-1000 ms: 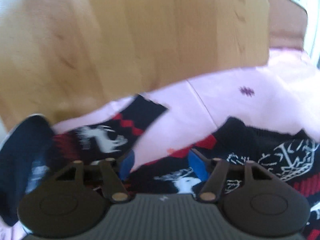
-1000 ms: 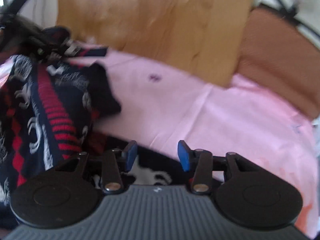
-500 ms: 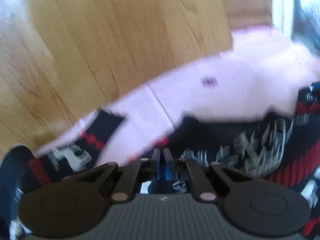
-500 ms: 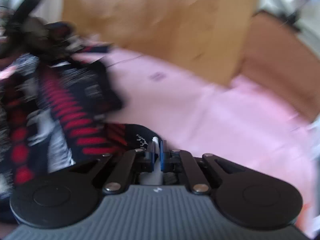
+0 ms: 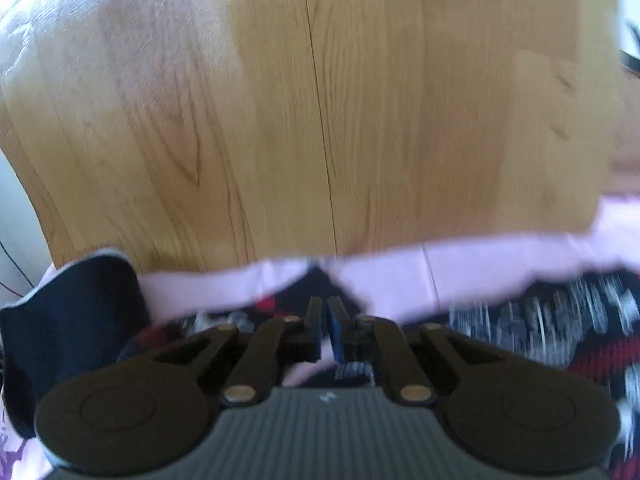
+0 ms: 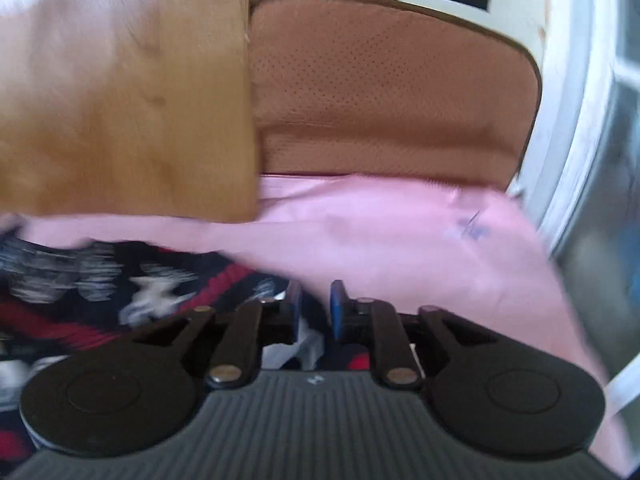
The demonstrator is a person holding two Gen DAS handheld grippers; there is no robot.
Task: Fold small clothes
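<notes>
**Easing both grips over the sweater**

Left view: looked down past the left gripper onto a pink sheet, with a wooden board beyond. Found the fingers a sliver apart and opening, with nothing seen pinched in the slit. Saw the sweater, a black knit patterned in red and white, lying on the sheet under and right of the fingertips, badly blurred. Noted a dark cloth heaped at the left edge.

Right view: looked along the right gripper toward a brown chair. Found the fingers clearly apart and opening, astride a fold of knit and a white label but not pressing on either. Saw the sweater spread leftward over the sheet.

Handling, as a judgement: probably soft, limp and light, yet thick enough to bunch. Likely to sag and drag its pattern askew if lifted by one point. Best pinched at two edge corners, hem or shoulder, through all layers, then carried over low.
</notes>
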